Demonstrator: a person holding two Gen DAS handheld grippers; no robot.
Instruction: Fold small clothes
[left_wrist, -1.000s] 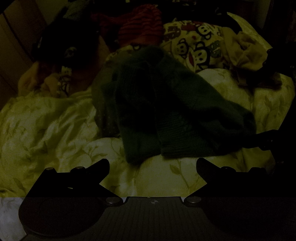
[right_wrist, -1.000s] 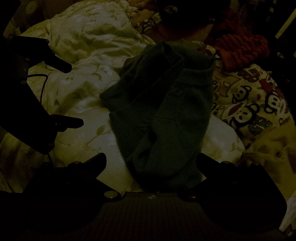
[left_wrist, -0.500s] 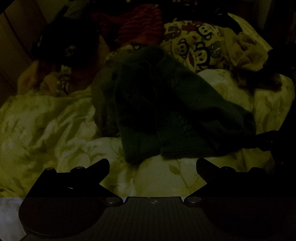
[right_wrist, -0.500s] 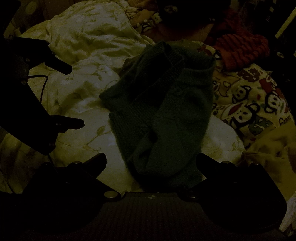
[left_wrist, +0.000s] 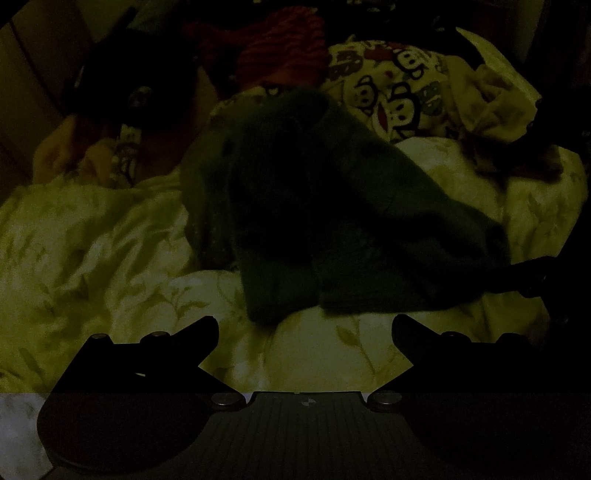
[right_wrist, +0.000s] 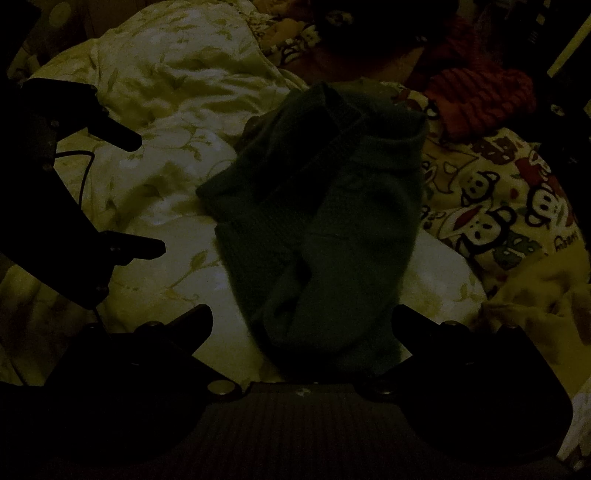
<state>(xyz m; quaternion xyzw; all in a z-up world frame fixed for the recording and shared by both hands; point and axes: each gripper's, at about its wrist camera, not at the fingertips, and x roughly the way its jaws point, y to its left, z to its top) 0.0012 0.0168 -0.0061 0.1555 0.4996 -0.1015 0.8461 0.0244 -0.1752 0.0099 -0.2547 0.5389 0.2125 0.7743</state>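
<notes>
The scene is very dark. A dark green knitted garment (left_wrist: 332, 221) lies crumpled on a pale leaf-patterned duvet (left_wrist: 92, 258); it also shows in the right wrist view (right_wrist: 325, 229). My left gripper (left_wrist: 306, 326) is open and empty, just short of the garment's near hem. My right gripper (right_wrist: 303, 321) is open, its jaws either side of the garment's near end, not closed on it. The left gripper also shows at the left of the right wrist view (right_wrist: 147, 192), open.
A monkey-print cloth (left_wrist: 391, 96) and a red striped garment (left_wrist: 284, 44) lie behind the green one. Yellow cloth (left_wrist: 491, 107) is bunched at the right. A dark item (left_wrist: 122, 85) lies at the back left. The right gripper's tip (left_wrist: 535, 273) shows at the right edge.
Almost nothing has changed. Both grippers stay open and nearly still, and the green garment lies as before.
</notes>
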